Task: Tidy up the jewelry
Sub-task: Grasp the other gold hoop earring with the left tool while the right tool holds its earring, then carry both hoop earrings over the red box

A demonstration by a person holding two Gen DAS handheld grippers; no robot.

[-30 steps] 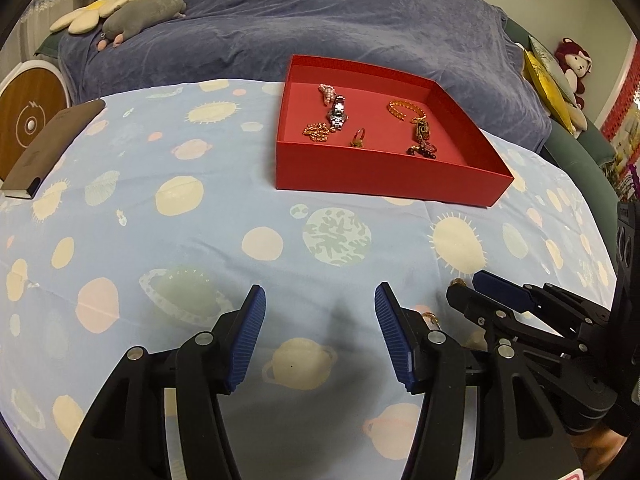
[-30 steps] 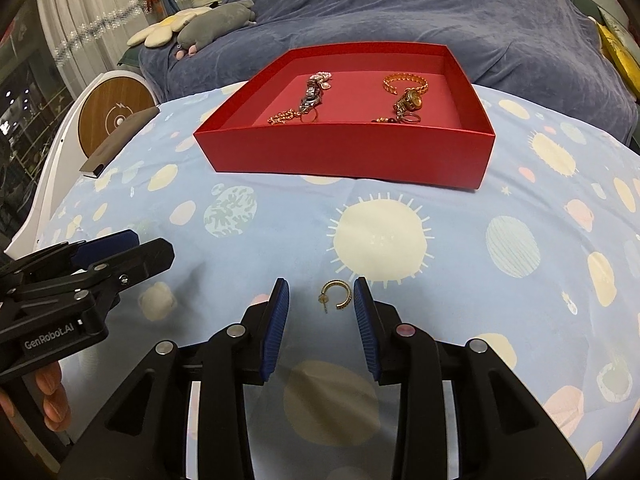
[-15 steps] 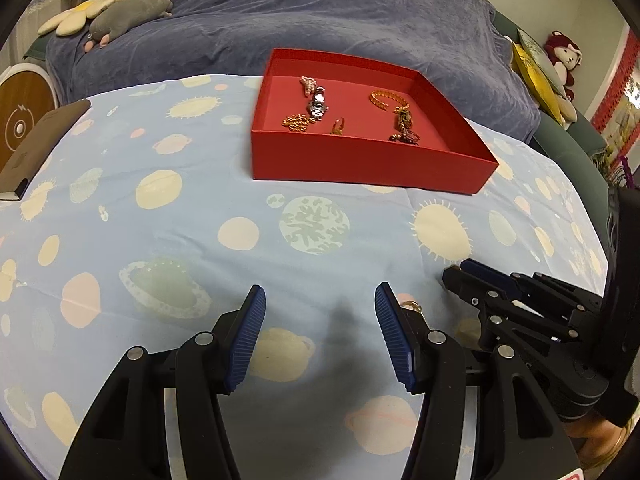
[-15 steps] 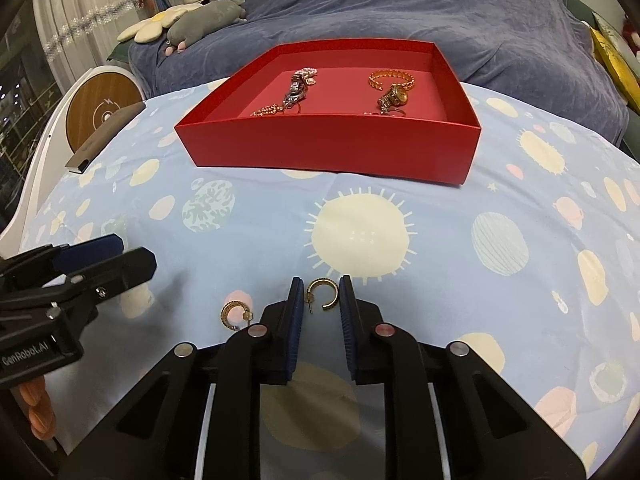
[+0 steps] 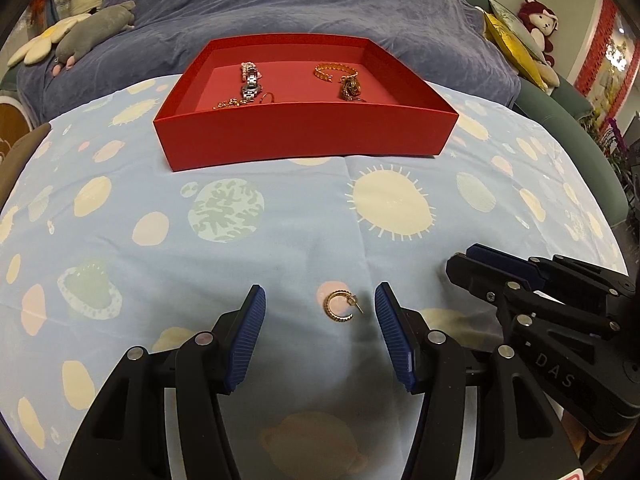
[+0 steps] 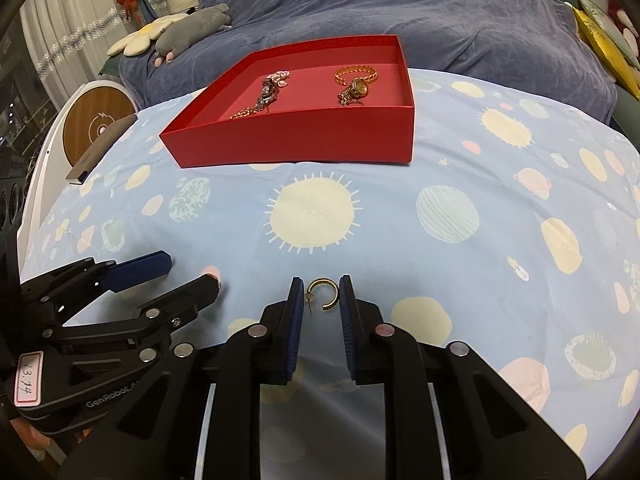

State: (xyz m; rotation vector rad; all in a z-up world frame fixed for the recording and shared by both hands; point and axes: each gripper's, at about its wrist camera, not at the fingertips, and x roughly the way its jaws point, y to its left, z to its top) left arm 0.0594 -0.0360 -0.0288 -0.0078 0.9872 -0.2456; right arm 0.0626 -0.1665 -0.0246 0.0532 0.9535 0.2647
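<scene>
A red tray sits on the planet-print sheet and holds a silver watch, a gold chain bracelet and other gold pieces; the tray also shows in the right wrist view. A gold hoop earring lies on the sheet between the fingers of my open left gripper, untouched. My right gripper is closed onto a second gold hoop earring, both pads touching it on the sheet. The right gripper also shows in the left wrist view, and the left gripper in the right wrist view.
A blue-grey blanket lies behind the tray. Plush toys sit at the far left. A round wooden disc and a dark flat case are at the left edge. Cushions and a red plush are at the right.
My left gripper has moved right, so a hoop earring now lies between its open fingers. My right gripper has closed from wide open onto the other earring.
</scene>
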